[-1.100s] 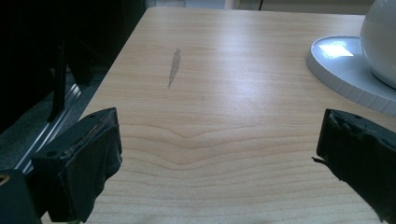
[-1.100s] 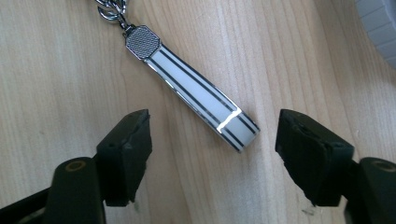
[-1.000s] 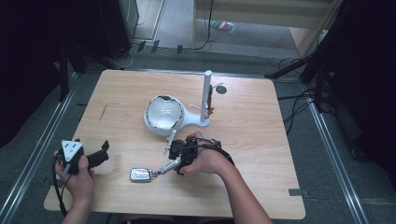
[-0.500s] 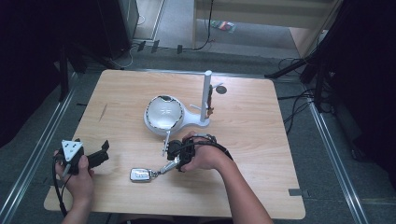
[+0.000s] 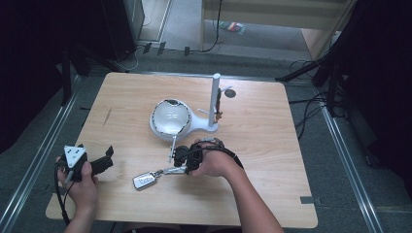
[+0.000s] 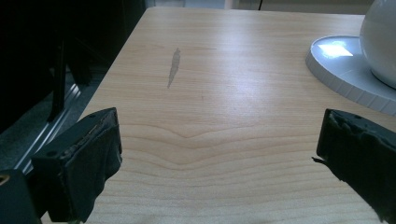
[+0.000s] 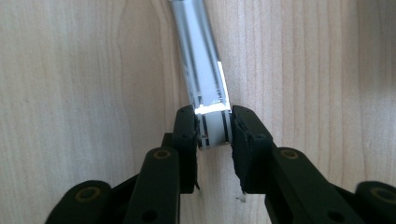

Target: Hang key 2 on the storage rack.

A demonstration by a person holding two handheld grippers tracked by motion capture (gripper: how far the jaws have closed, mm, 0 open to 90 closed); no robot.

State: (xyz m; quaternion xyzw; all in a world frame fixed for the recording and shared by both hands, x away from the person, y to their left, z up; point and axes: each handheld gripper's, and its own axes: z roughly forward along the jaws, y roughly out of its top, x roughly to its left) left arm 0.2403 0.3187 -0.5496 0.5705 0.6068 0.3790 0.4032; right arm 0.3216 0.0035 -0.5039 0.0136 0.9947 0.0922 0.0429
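A silver car key fob (image 5: 143,181) lies near the table's front, joined by a ring to a slim silver bar (image 5: 174,170). My right gripper (image 5: 181,168) is just right of the fob. Its jaws have just been closing and now pinch the white, black-striped end of that silver bar (image 7: 205,70); the right gripper (image 7: 214,127) is shut on it. My left gripper (image 5: 103,162) rests in a hand at the table's left front corner. In its own view the left gripper (image 6: 217,158) stands wide open over bare wood.
A white stand holds a round dish (image 5: 170,116) and an upright post (image 5: 214,99) with small hooks at mid-table; the stand's base (image 6: 345,70) shows at the far right of the left gripper view. A grey scuff (image 6: 173,67) marks the wood. The table's left edge (image 5: 77,131) is close to the left hand.
The right gripper's jaws have closed onto the silver bar's end. Both hands and the key fob have stayed where they were.
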